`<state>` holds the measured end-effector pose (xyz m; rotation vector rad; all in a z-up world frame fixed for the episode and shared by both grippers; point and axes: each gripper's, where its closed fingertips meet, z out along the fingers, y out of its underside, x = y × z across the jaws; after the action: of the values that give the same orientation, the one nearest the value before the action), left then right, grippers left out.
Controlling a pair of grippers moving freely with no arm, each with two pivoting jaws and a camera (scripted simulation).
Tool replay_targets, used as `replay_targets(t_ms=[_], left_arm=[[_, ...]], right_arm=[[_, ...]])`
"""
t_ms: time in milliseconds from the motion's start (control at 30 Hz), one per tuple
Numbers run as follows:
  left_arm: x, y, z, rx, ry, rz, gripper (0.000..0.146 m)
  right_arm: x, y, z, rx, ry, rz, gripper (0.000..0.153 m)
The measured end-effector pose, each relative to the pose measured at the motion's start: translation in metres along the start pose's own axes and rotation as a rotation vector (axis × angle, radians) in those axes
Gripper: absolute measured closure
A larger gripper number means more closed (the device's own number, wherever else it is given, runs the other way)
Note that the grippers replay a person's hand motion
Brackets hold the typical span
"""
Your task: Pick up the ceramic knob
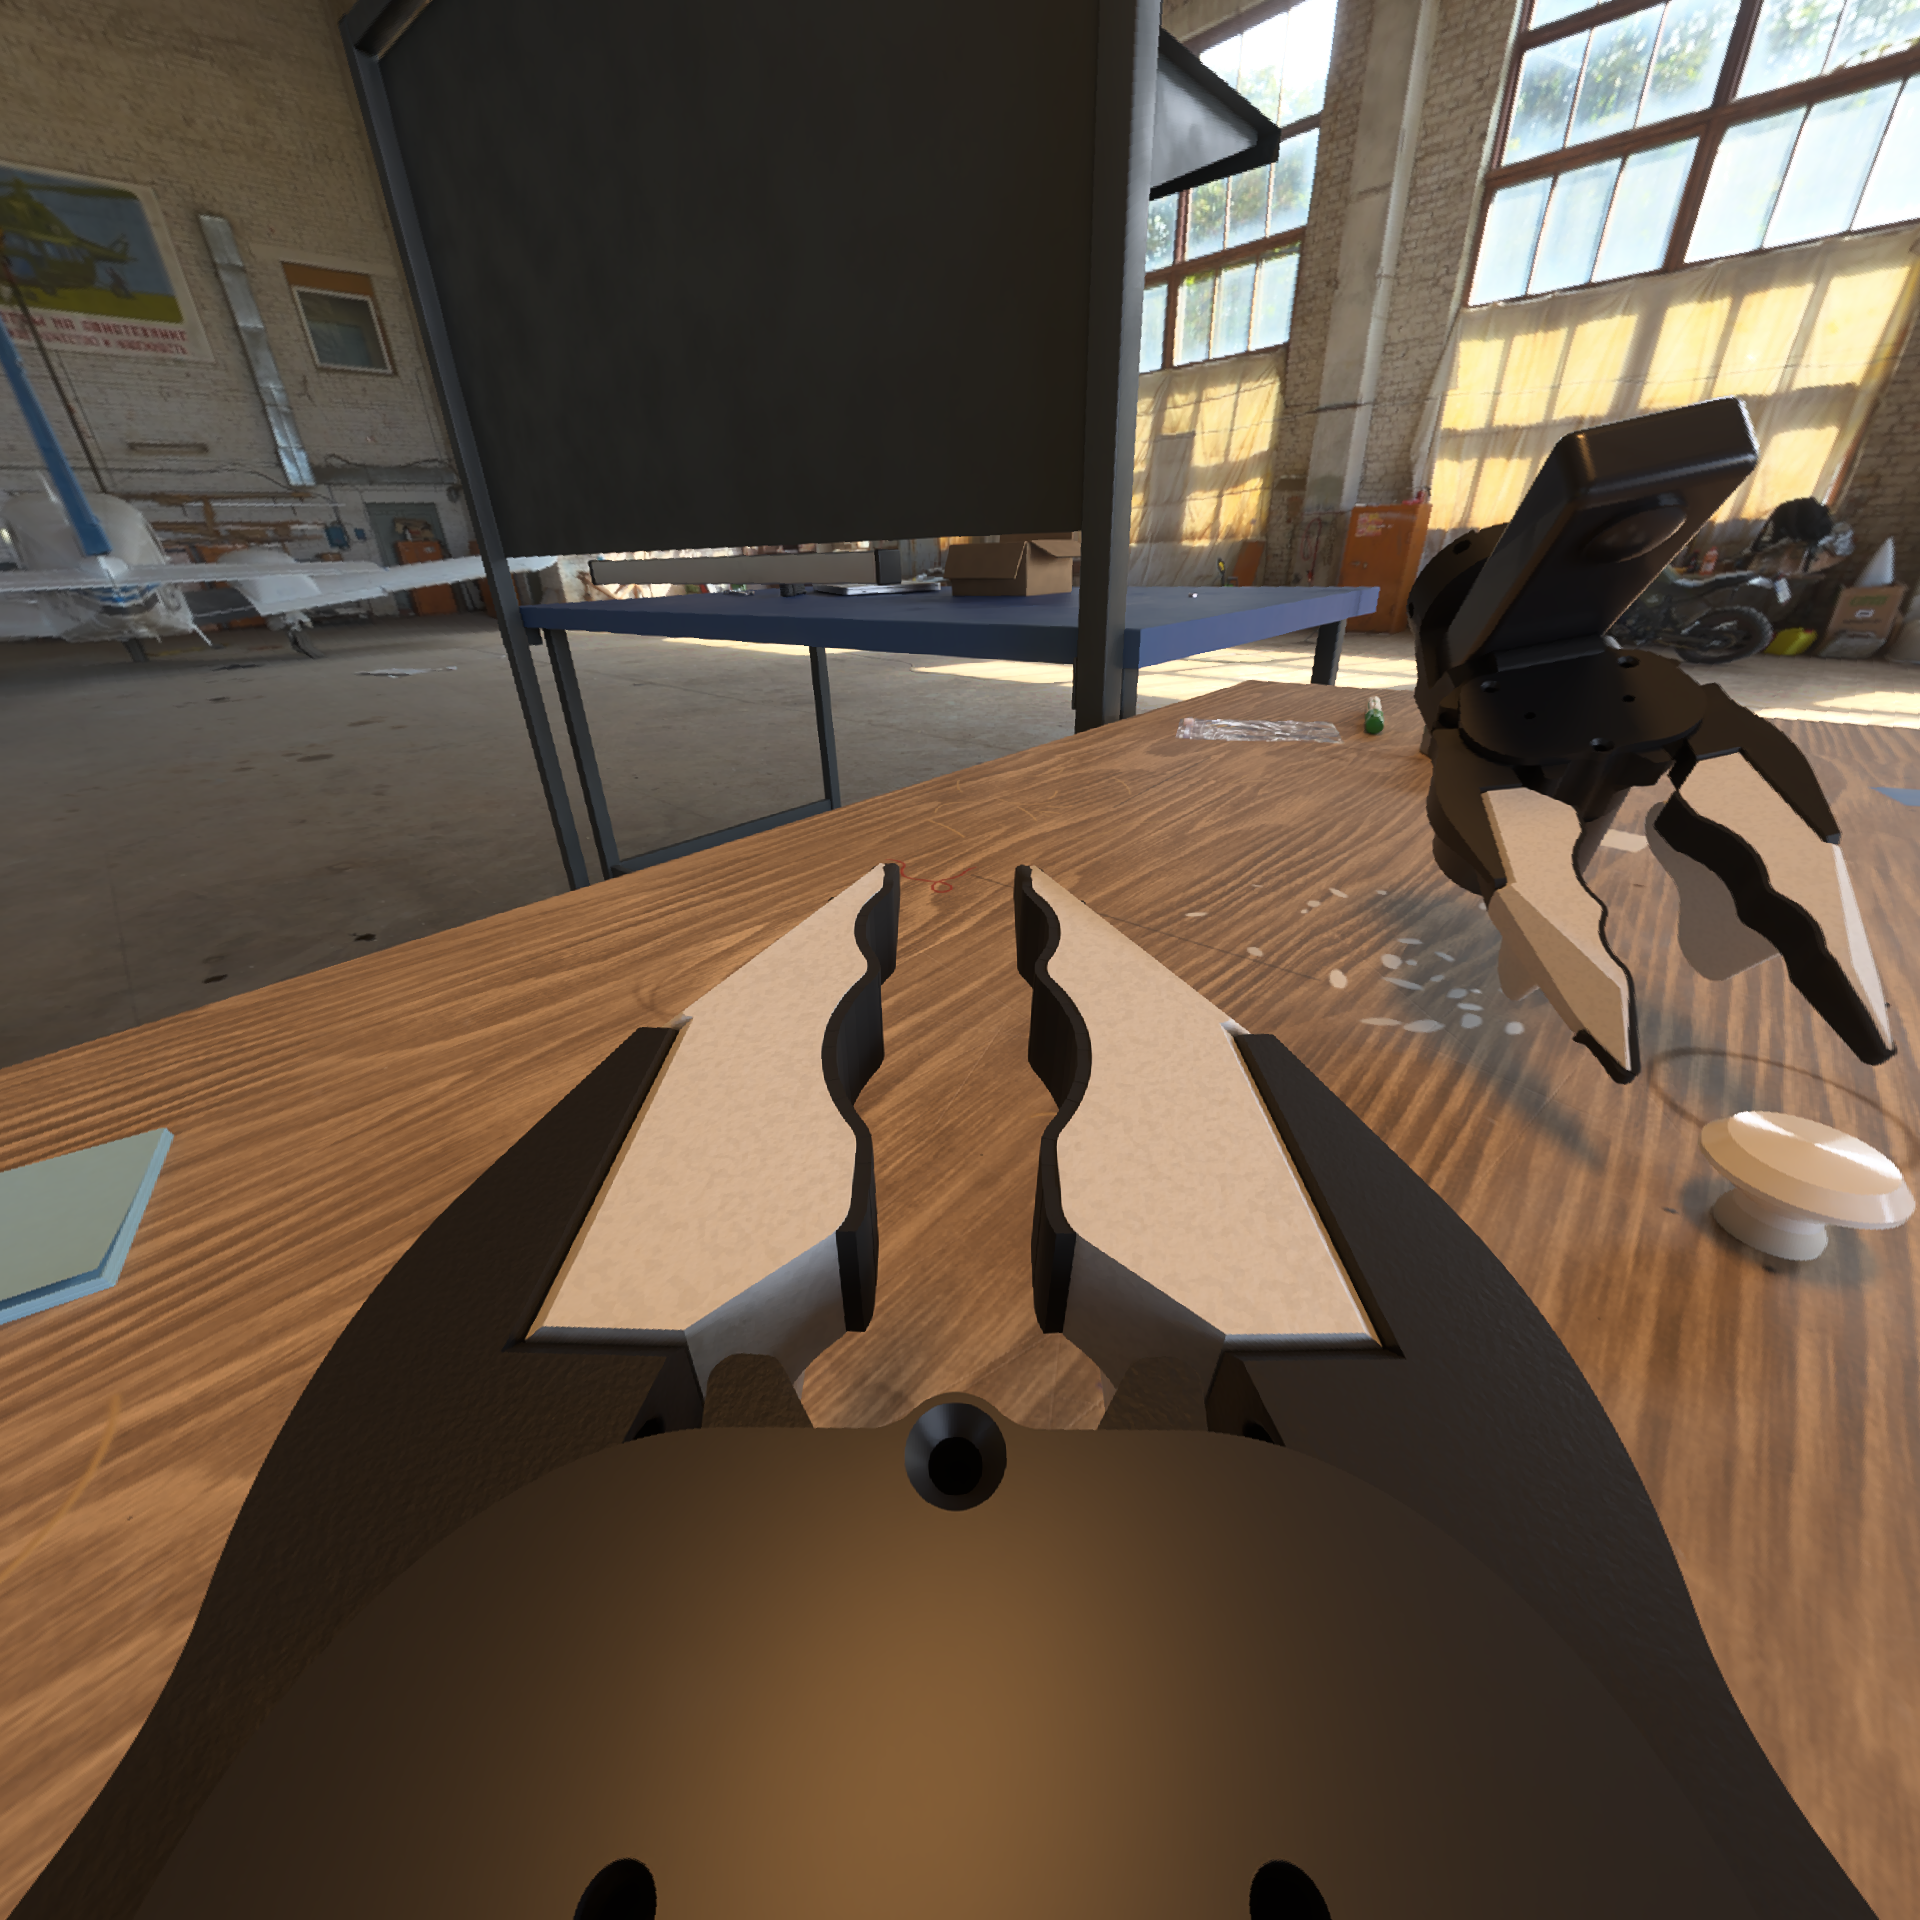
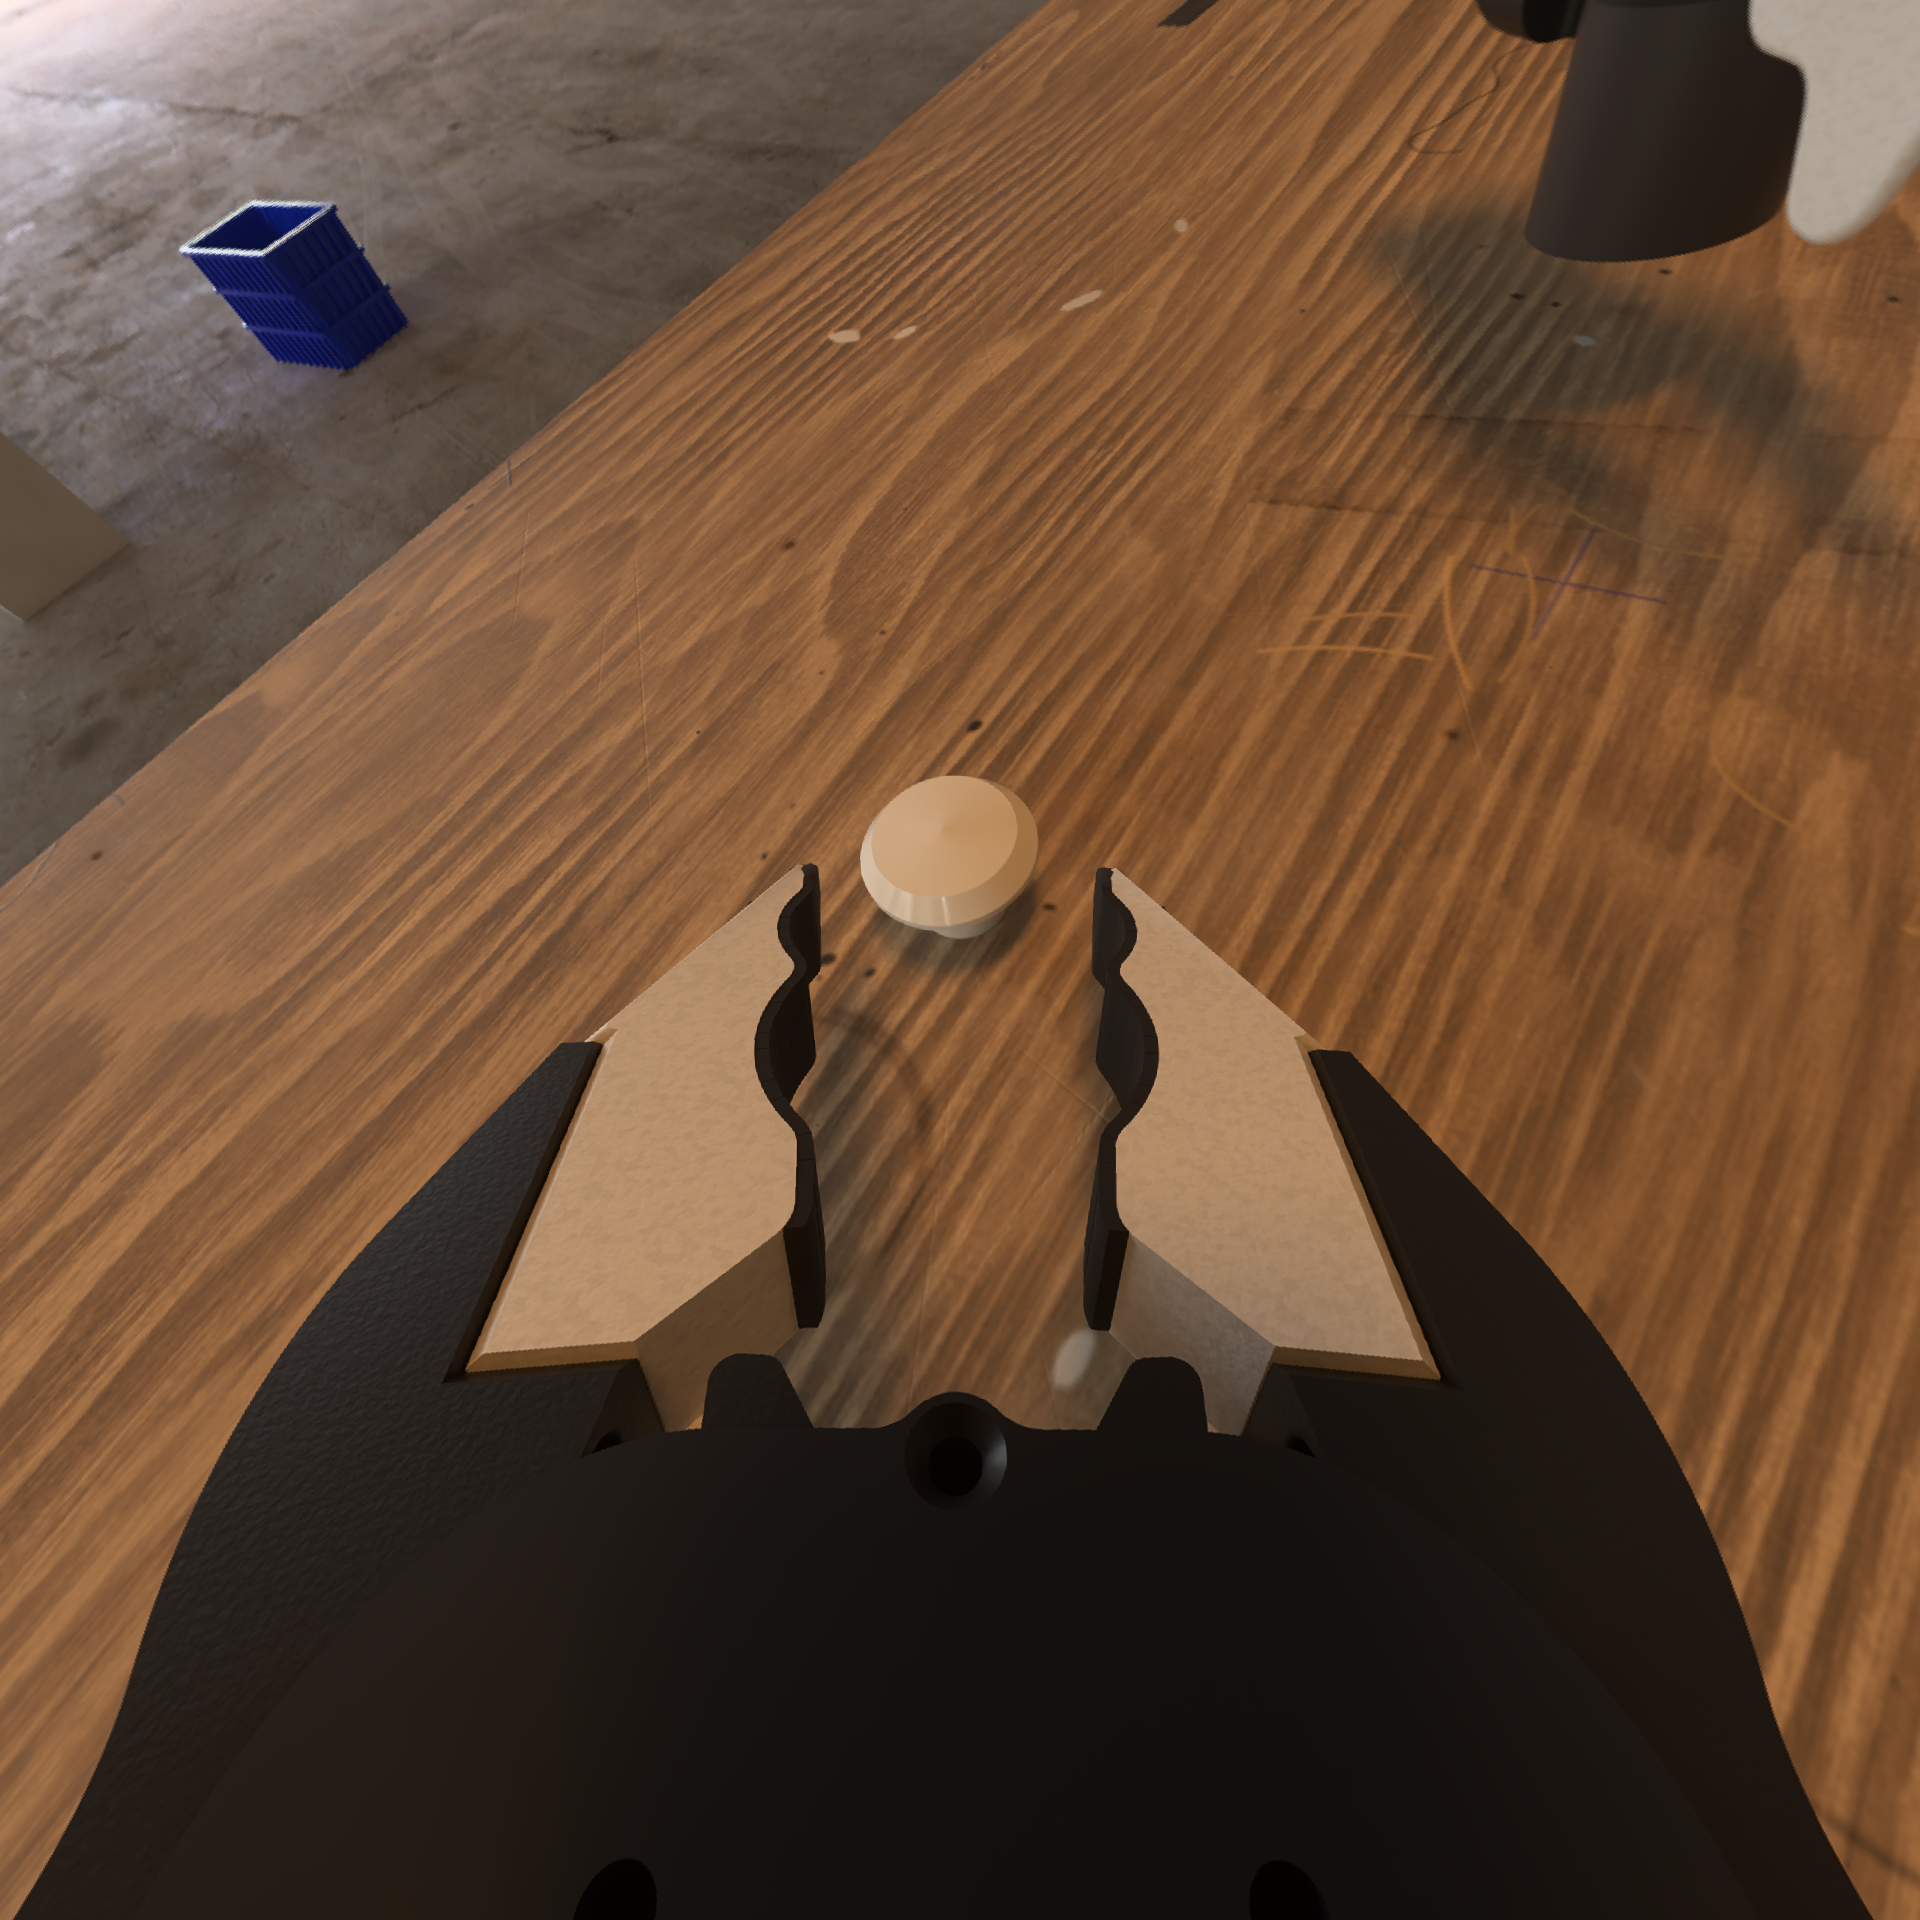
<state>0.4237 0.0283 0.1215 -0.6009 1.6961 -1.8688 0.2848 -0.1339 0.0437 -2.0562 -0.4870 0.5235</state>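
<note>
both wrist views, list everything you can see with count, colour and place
ceramic knob: one, cream, upright on the table just beyond the right tool's tips
wooden table: one, brown, under everything
flat panel: one, pale green, table's left edge
clear wrapper: one, far end of the table
small green item: one, beside the wrapper
blue crate: one, on the floor
dark board on a frame: one, behind the table
left tool: open, empty
right tool: open, above the table
</note>
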Motion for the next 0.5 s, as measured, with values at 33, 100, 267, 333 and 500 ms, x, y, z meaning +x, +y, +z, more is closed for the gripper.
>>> replay_targets(t_ms=[33,100,267,333,500], left_arm=[[0.0,0.0,0.0,-0.003,0.001,0.002,0.124],[0.001,0.001,0.001,-0.008,0.004,0.004,0.124],[0.001,0.002,0.001,-0.015,0.006,0.006,0.125],[0.001,0.002,0.001,-0.014,0.007,0.005,0.125],[0.001,0.001,0.0,-0.006,0.009,0.0,0.125]], right_arm=[[-0.001,0.0,0.003,-0.007,-0.003,-0.007,0.099],[-0.003,-0.001,0.009,-0.026,-0.009,-0.019,0.099],[-0.006,-0.009,0.025,-0.037,-0.01,-0.028,0.106],[-0.002,-0.014,0.031,-0.035,0.016,-0.011,0.114],[0.0,-0.016,0.028,-0.065,0.047,-0.017,0.107]])
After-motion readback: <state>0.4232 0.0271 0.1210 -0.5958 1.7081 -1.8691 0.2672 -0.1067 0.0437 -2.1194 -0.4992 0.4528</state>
